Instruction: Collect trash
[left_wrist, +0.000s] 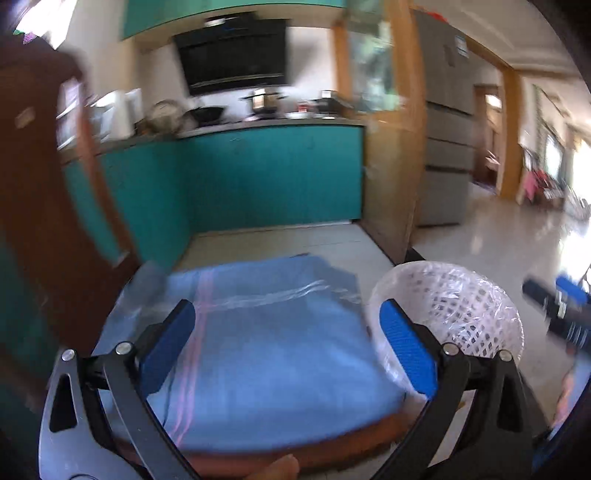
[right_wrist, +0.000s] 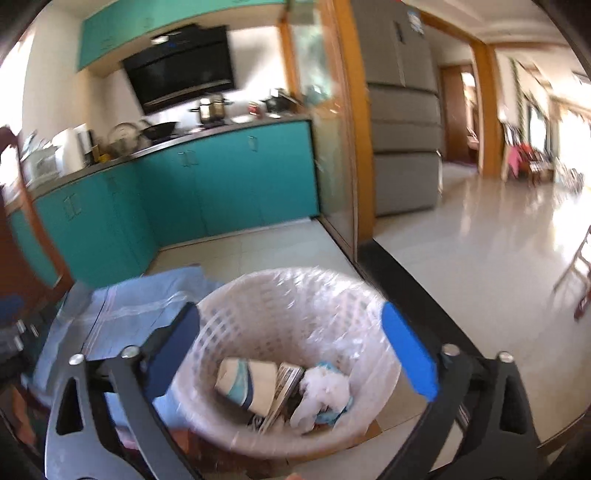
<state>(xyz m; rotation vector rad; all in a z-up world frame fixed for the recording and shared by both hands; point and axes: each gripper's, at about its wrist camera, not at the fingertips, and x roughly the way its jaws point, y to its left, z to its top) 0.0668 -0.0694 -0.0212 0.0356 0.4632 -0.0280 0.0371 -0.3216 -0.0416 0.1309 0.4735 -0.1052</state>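
Note:
A white lattice trash basket with a clear plastic liner stands beside a table draped in blue cloth. Inside lie a folded paper carton, a printed booklet and crumpled white tissue. My right gripper hovers over the basket, open, with nothing between its blue pads. My left gripper is open above the blue cloth, holding nothing; the basket sits just right of it. The right gripper shows as a blur at the far right of the left wrist view.
Teal kitchen cabinets with a cluttered counter run behind. A wooden door frame and a grey fridge stand at the back right. A dark wooden chair back rises at left. Glossy tiled floor stretches right.

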